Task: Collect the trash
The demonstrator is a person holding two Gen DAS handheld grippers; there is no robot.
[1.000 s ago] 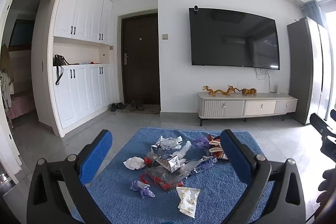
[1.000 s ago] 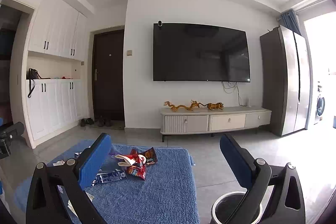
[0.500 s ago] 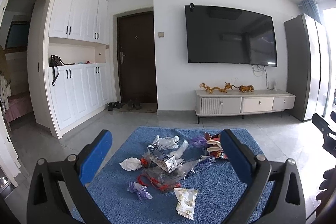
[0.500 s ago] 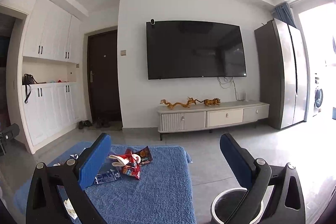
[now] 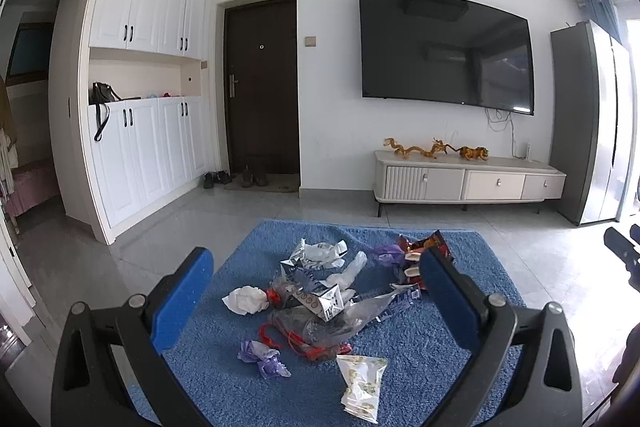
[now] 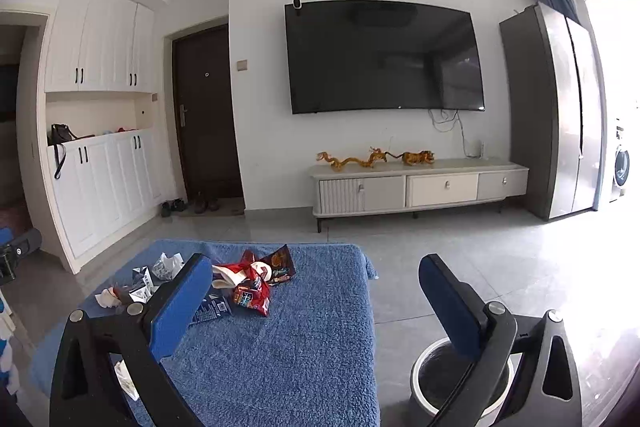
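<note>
Blue rug (image 5: 420, 367) strewn with trash (image 5: 320, 303), left tool (image 5: 312, 311) and right tool (image 6: 316, 303) level above, fingers apart, empty.

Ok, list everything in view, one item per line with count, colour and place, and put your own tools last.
rug: one, blue, on the grey floor
trash pile: many wrappers, mixed colours, mid-rug
crumpled tissue: one, white, left of the pile
purple wrapper: one, near side of the rug
snack packet: one, white and gold, nearest the camera
red snack bags: a few, right end of the pile
bin: one, white rim, dark inside, floor right of the rug
TV: one, black, on the wall
TV cabinet: one, pale, below the TV
left tool: blue pads, open, above the pile
right tool: blue pads, open, empty
</note>
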